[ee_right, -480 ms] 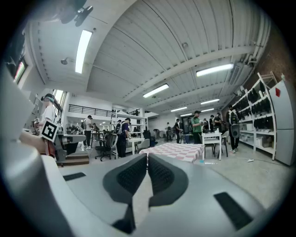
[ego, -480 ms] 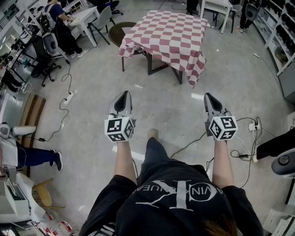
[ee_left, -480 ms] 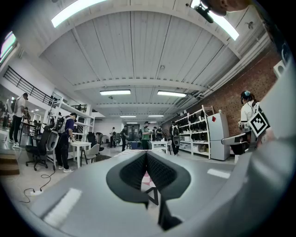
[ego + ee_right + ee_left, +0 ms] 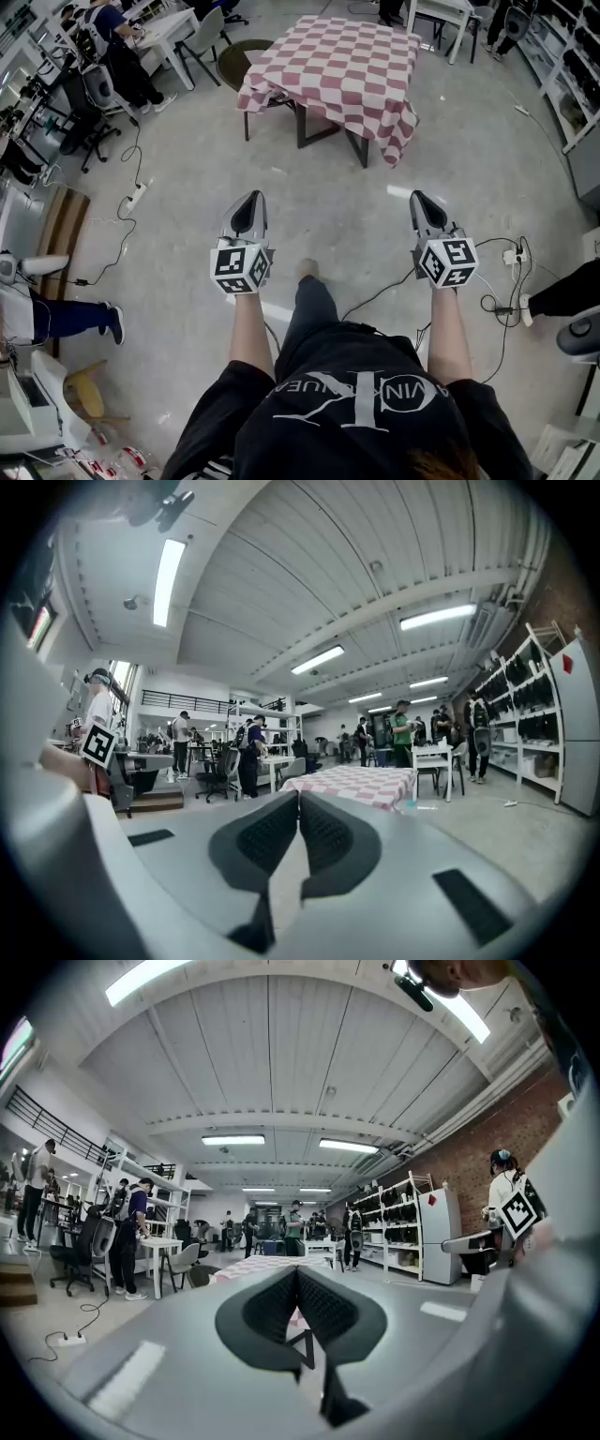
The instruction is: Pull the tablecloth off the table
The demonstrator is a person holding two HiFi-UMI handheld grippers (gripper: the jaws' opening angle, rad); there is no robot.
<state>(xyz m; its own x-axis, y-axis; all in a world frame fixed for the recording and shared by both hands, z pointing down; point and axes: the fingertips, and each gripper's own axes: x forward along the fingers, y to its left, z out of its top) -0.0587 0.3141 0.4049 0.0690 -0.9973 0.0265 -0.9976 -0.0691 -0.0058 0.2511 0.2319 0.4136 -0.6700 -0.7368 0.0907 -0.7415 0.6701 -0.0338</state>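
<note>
Not much has changed: both grippers sit a little higher in the head view, and the table has drifted slightly up and left in frame. That reads as the person's own motion on approach, not handling. The cloth lies the same as before.

Left gripper [image 4: 250, 199]: jaws clenched, pads together, nothing between them. Right gripper [image 4: 419, 196]: same, clamped on air. Both are held level and side by side, noses towards the table.

The red-and-white checked tablecloth [image 4: 337, 66] is fully on the table [image 4: 302, 120], well apart from both grippers, with bare concrete floor between. It drapes over every edge I can see, and the lay is skewed, so the near-right corner [image 4: 401, 141] hangs lowest. Nothing visible on top of it.

Why this pose, my read: it's a carry stance. Jaws are closed because nothing is in reach yet, and level so both gripper cameras keep the target in sight. The cloth shows just above the jaws in each gripper view, left of centre in the left one [image 4: 253, 1265] and right of centre in the right one [image 4: 361, 782].

Stage: approach, pull not started. Next needs the gap closed, the jaws opened, and a bite on the hanging hem. The low corner looks like the easiest grab.

Risks:
- A cable [image 4: 380, 292] crosses the floor near the person's feet, a trip hazard.
- A dark round seat [image 4: 242, 58] sits beside the table's far-left side, so the cloth could snag if dragged that way.
- The fabric is limp, so two grips spread along the near edge should pull more evenly than one.
</note>
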